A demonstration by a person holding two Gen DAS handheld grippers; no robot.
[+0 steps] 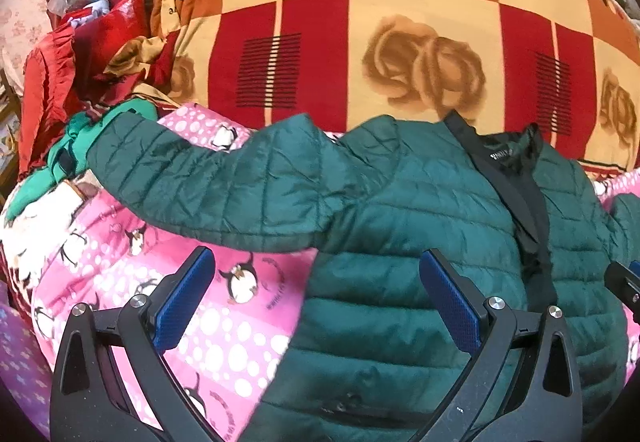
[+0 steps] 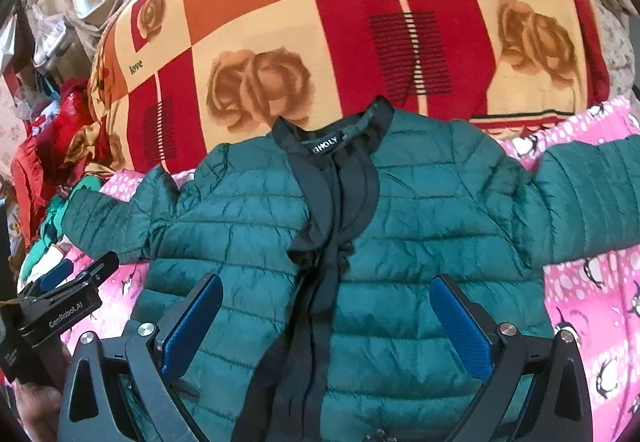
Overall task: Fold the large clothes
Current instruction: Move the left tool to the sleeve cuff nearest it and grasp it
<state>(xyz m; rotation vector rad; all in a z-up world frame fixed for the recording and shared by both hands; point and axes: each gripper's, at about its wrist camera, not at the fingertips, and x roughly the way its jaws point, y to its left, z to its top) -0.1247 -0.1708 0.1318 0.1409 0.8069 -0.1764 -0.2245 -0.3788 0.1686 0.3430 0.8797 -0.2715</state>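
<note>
A dark green quilted jacket [image 2: 420, 242] lies flat and face up on a pink penguin blanket [image 2: 588, 282], both sleeves spread out, black collar at the far end. In the left wrist view the jacket [image 1: 400, 210] fills the right side, its left sleeve [image 1: 200, 178] reaching left. My left gripper [image 1: 316, 266] is open and empty above the jacket's left side, under the sleeve. My right gripper [image 2: 326, 294] is open and empty above the jacket's chest. The left gripper also shows in the right wrist view [image 2: 60, 282].
A red, orange and cream rose-patterned blanket [image 1: 400, 42] lies beyond the jacket. A heap of red clothes [image 1: 80, 62] and a bright green garment [image 1: 60, 162] sit at the left. The pink blanket [image 1: 200, 322] covers the near surface.
</note>
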